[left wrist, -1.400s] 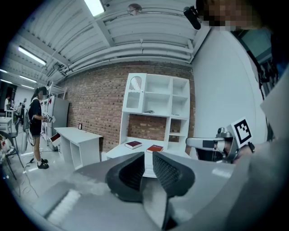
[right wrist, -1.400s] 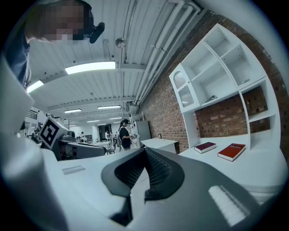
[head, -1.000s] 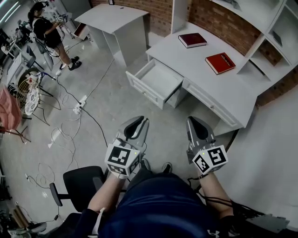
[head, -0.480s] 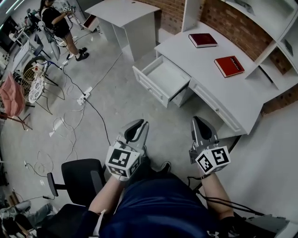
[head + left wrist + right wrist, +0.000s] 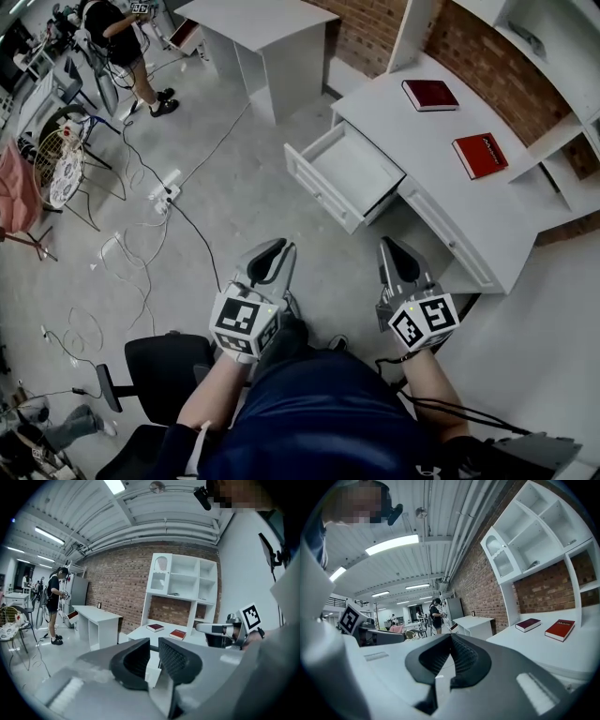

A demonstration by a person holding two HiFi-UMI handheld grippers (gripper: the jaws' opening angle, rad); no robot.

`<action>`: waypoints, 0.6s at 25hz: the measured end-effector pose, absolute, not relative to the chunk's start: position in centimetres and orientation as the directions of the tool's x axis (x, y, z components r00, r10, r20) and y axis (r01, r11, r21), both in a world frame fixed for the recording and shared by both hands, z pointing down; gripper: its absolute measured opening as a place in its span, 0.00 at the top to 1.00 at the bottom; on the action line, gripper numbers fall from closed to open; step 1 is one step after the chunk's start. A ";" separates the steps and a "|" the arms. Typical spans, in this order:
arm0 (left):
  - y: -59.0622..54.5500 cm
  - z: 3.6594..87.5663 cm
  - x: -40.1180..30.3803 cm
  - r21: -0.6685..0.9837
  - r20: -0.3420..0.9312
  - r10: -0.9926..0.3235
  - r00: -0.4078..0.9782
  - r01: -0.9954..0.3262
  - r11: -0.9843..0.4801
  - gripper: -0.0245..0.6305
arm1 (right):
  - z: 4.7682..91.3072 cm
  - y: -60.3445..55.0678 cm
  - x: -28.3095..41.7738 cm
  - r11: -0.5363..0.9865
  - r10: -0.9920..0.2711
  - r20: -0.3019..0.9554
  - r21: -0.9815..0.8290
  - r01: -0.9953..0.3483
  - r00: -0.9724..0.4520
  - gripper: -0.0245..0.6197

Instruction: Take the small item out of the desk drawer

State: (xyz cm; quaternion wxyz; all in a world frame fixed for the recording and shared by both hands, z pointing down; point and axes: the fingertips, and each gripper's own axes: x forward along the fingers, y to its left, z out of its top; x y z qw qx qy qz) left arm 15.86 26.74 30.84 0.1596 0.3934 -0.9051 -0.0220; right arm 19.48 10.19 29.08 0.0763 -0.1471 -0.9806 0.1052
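The white desk (image 5: 469, 211) stands against the brick wall with one drawer (image 5: 321, 195) pulled open toward me. The drawer's inside looks bare white, and I see no small item in it from the head view. My left gripper (image 5: 279, 247) and right gripper (image 5: 387, 245) are both held close to my body, well short of the drawer, over the floor. In the left gripper view the left gripper (image 5: 153, 651) has its ribbed pads nearly together with nothing between them. In the right gripper view the right gripper (image 5: 451, 644) is shut and holds nothing.
Two red books (image 5: 430, 95) (image 5: 484, 155) lie on the desk top. White shelves rise above the desk at the right. A black chair (image 5: 159, 366) is at my left. Cables and a power strip (image 5: 164, 197) lie on the floor. A second white desk (image 5: 253, 23) and a person (image 5: 117, 28) are far left.
The desk and its open drawer have slid rightward in the head view as the camera turned. Both grippers stay shut near my body.
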 end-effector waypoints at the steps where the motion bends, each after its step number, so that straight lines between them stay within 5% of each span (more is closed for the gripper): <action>1: 27.4 30.9 14.8 0.169 0.272 -0.721 -0.638 -0.706 0.688 0.87 | 29.1 10.8 18.5 0.935 0.303 0.121 -0.229 0.271 -0.945 0.96; 15: 32.1 32.7 5.4 0.246 0.265 -0.774 -0.576 -0.735 0.632 0.87 | 29.1 14.5 10.7 0.963 0.211 0.166 -0.203 0.176 -0.963 0.96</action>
